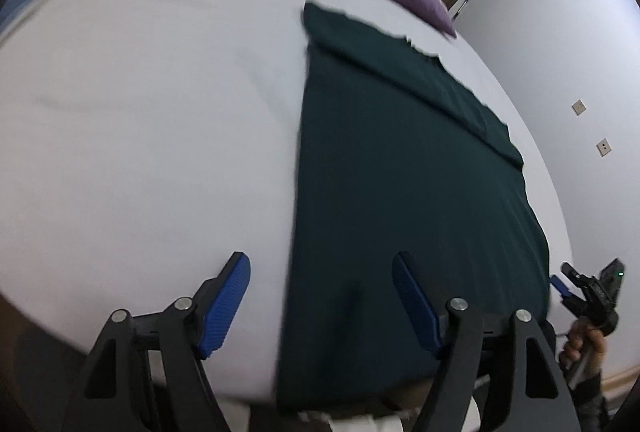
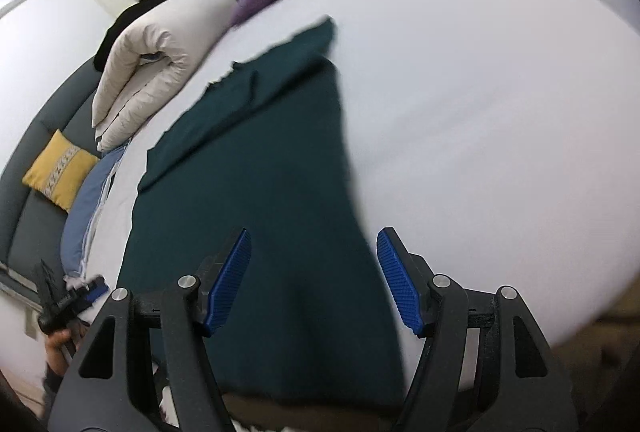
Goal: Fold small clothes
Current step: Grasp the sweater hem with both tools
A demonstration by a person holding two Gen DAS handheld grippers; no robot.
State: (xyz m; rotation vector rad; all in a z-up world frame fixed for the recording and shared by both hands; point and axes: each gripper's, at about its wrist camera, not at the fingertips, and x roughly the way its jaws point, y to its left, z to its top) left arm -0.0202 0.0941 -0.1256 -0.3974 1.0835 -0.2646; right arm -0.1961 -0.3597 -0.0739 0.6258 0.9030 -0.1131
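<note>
Both held wide, empty: left gripper (image 1: pixel 322 302), right gripper (image 2: pixel 314 278), bottom of frame. Dark green garment (image 1: pixel 400 192) spread flat mid-frame on white bed (image 1: pixel 140 132).

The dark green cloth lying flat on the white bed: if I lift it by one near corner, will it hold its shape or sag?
The dark green cloth will probably sag: it lies thin and flat on the white bed sheet, with a soft fold along its far side. It looks light, so one corner may lift easily while the rest drags. Both the left gripper and right gripper are open above it.
</note>
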